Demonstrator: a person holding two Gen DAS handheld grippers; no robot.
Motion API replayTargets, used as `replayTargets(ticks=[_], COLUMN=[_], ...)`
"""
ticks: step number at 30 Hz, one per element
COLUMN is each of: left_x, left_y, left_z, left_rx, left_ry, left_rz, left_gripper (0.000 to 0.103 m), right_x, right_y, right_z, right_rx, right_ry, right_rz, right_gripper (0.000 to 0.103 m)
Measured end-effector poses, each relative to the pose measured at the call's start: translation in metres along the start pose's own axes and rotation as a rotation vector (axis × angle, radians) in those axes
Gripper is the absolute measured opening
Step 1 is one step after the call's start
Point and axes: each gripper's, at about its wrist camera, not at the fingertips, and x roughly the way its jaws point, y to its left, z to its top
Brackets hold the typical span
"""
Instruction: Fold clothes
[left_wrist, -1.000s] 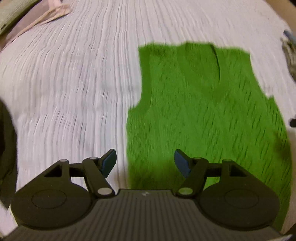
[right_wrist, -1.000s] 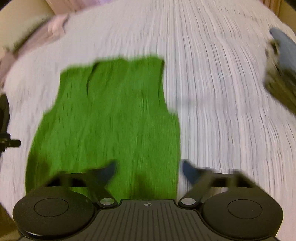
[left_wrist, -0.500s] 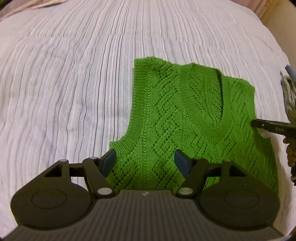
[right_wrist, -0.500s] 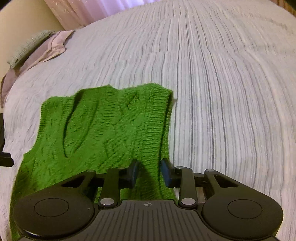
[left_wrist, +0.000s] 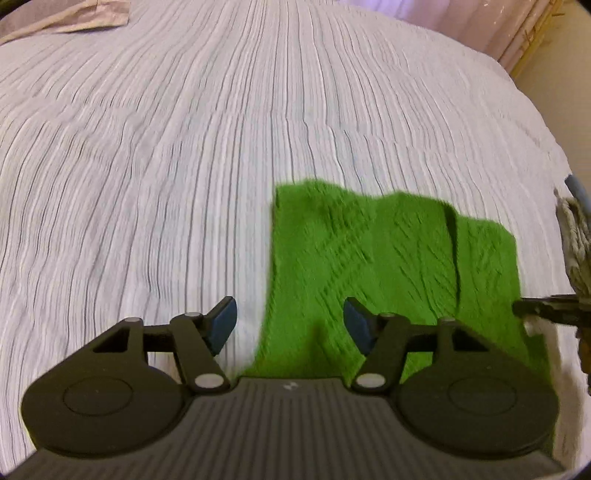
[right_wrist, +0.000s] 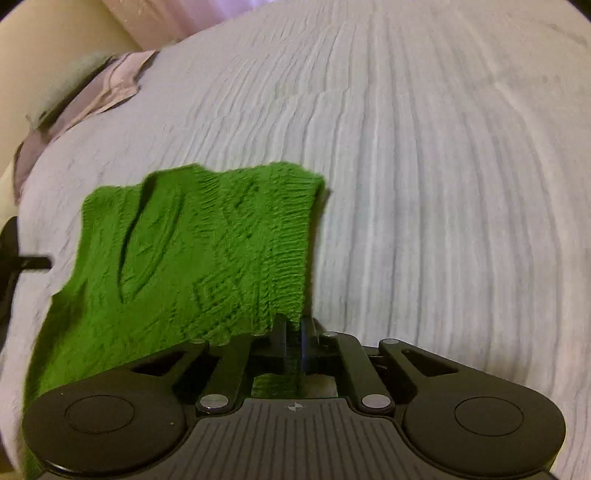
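A green vest of openwork knit with a diamond pattern and a V-neck lies on a bed covered in crinkled white cloth with thin dark stripes. Its long axis runs from the grippers toward 12 o'clock, shoulders at the far end. The left gripper has wide jaws that are closing, pads clear of the knit, astride the vest's 9 o'clock edge. The right gripper pinches the ribbed 3 o'clock edge between near-shut pads, though its jaws are opening slightly. A pale cloth lies at 10 o'clock.
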Motion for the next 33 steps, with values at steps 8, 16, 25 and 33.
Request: replayTargets(ticks=[8,16,25,33], left_x=[0.042,0.086,0.002,-0.11], left_y=[0.027,0.046,0.043,0.046], left_z=[0.035,0.046,0.012,-0.115], left_rx=[0.078,0.026,0.185,0.272], left_ry=[-0.073,-0.155,-0.357,-0.46], left_rz=[-0.168,-0.412,-0.523,-0.622], left_gripper=[0.064,0.008,0.007,0.007], right_x=[-0.006,0.044,-0.032,-0.135], right_y=[-0.013,-0.035,0.003,0.073], right_z=[0.036,0.045,-0.004,-0.128], right_rx=[-0.053,0.061,0.001,-0.205], right_ry=[-0.171,-0.179,-0.443,-0.585], right_rz=[0.038,0.176,0.154,0.136], right_gripper=[0.071,0.011,0.007,0.007])
